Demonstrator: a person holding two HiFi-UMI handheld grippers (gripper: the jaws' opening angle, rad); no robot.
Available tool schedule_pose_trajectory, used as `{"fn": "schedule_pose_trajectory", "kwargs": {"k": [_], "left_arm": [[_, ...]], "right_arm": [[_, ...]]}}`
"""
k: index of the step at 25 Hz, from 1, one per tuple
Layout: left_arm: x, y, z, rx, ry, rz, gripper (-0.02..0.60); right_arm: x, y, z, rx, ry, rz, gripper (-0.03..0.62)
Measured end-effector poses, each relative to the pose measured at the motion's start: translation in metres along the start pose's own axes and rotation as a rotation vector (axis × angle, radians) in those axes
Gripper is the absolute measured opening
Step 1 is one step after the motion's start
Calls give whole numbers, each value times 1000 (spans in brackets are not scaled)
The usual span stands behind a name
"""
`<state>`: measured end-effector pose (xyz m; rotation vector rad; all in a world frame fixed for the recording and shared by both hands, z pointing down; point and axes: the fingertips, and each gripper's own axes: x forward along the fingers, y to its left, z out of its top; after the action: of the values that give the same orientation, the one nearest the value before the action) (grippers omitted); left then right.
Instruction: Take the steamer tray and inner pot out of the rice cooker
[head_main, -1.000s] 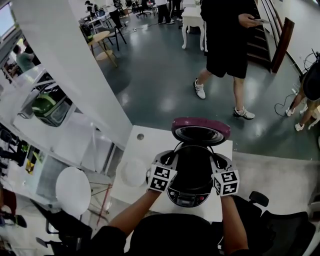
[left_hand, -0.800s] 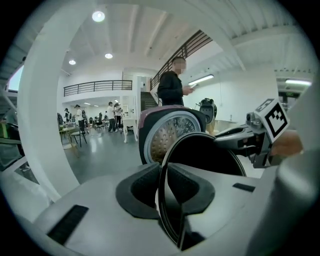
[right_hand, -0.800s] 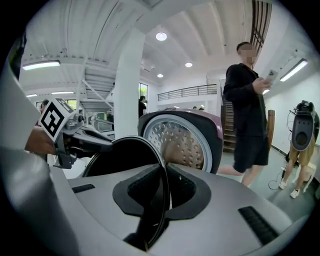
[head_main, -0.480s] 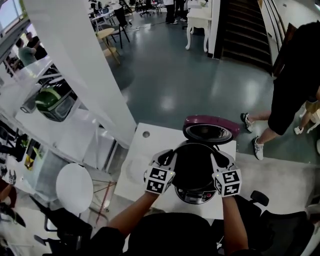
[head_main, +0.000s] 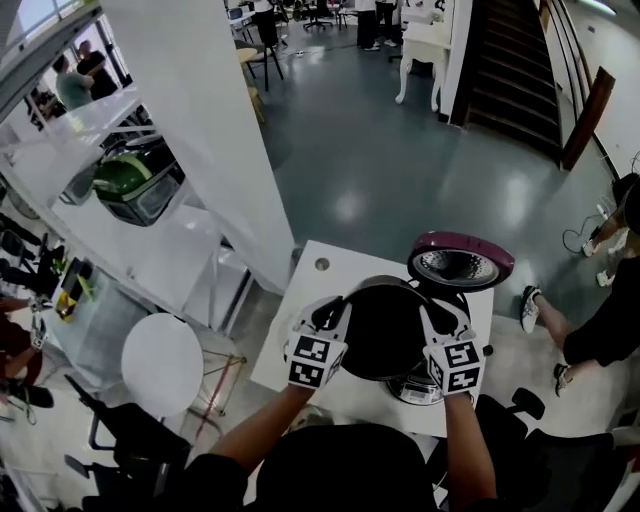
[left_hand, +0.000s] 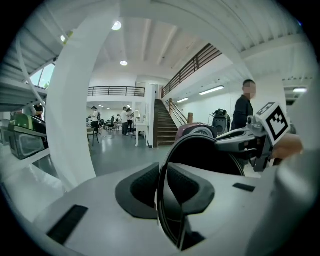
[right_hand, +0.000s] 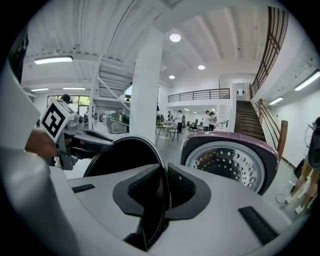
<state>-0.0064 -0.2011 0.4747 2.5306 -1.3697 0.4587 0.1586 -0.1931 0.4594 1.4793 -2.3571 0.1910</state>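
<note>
Inner pot, black, held over the middle of the white table, above and slightly left of the rice cooker; left gripper closed narrowly on the pot's left rim; right gripper closed likewise on its right rim; cooker at the table's near right edge, its purple lid standing open toward the far right corner.

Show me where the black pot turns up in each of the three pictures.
Head view: black pot low centre, over the cooker body.
Left gripper view: black pot right of centre, rim pinched in the left claw.
Right gripper view: black pot left of centre, rim pinched in the right claw.
Shared landmark: the purple cooker lid, open behind the pot in every view.
</note>
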Motion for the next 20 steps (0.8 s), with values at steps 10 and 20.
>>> {"fn": "schedule_pose_trajectory", "kwargs": {"k": [10,20], "left_arm": [[-64,105,-33,-51,14,100,54],[-93,170,-90,-108,68,119,55]], "right_arm": [[64,110,16,-43,25,108,35],[112,184,-10,-50,99,145,34]]}}
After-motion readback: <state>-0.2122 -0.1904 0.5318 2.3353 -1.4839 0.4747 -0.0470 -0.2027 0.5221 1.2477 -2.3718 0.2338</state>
